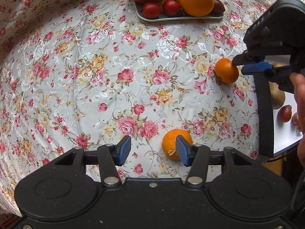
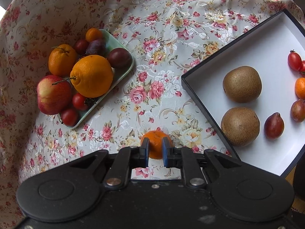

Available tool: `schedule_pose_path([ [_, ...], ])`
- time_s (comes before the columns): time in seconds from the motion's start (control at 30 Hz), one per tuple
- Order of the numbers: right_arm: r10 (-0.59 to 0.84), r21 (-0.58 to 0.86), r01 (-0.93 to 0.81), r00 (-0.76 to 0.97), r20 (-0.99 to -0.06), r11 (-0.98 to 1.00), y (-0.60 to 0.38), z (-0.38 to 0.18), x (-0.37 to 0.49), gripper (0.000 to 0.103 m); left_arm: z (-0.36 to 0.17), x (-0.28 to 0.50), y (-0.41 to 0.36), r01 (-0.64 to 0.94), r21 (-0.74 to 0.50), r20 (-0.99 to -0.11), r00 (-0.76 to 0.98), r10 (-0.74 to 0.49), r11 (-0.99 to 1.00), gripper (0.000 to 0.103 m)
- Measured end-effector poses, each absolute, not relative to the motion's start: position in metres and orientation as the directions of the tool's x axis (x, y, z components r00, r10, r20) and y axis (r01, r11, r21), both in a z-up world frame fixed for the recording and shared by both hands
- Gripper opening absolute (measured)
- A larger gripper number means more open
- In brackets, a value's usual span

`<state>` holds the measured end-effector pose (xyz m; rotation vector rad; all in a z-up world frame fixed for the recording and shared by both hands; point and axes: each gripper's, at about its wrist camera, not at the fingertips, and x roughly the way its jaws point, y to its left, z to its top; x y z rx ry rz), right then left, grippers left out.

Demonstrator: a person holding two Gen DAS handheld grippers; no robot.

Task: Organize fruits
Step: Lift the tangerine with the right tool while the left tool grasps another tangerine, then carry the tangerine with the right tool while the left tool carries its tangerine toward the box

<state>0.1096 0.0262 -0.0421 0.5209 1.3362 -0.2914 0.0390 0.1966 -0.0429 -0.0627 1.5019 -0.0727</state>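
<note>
My left gripper (image 1: 153, 149) is open over the floral cloth; a small mandarin (image 1: 172, 145) lies on the cloth just behind its right finger, outside the jaws. My right gripper (image 2: 155, 149) is narrowed around a second mandarin (image 2: 155, 143), its pads at the fruit's sides; this mandarin (image 1: 226, 70) and the right gripper (image 1: 246, 64) also show in the left wrist view. A green tray (image 2: 122, 72) holds oranges, an apple, tomatoes and plums. A black-rimmed white tray (image 2: 266, 38) holds two kiwis (image 2: 242, 84), plums, tomatoes and a mandarin.
The table is covered by a floral cloth (image 1: 95, 76). The green tray (image 1: 183, 17) sits at the far side in the left wrist view. The white tray's black rim (image 1: 264, 114) stands at the right. A hand (image 1: 299, 105) shows at the right edge.
</note>
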Motion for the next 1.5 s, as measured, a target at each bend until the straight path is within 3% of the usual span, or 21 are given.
schedule_pose_path([
  [0.5, 0.077, 0.203, 0.512, 0.256, -0.964, 0.835, 0.009, -0.033, 0.111, 0.018, -0.077, 0.034, 0.157, 0.032, -0.034, -0.999, 0.042, -0.035, 0.999, 0.063],
  [0.63, 0.049, 0.178, 0.503, 0.259, -0.965, 0.846, 0.01, -0.032, 0.111, 0.018, -0.085, 0.035, 0.154, 0.017, -0.033, -0.998, 0.052, -0.034, 0.999, 0.05],
  [0.7, 0.036, 0.165, 0.498, 0.259, -0.965, 0.852, 0.008, -0.032, 0.111, 0.019, -0.081, 0.036, 0.154, 0.019, -0.014, -0.997, 0.076, -0.015, 1.0, 0.05],
  [0.97, 0.174, 0.238, 0.489, 0.173, -0.969, 0.839, 0.013, -0.044, 0.104, 0.019, -0.067, 0.063, 0.195, -0.133, 0.055, -0.991, 0.11, 0.07, 0.99, 0.05],
  [1.5, 0.199, 0.272, 0.359, 0.226, -0.954, 0.893, 0.037, -0.036, 0.096, 0.021, -0.04, 0.081, 0.235, -0.283, 0.045, -0.98, 0.172, 0.097, 0.958, 0.05],
])
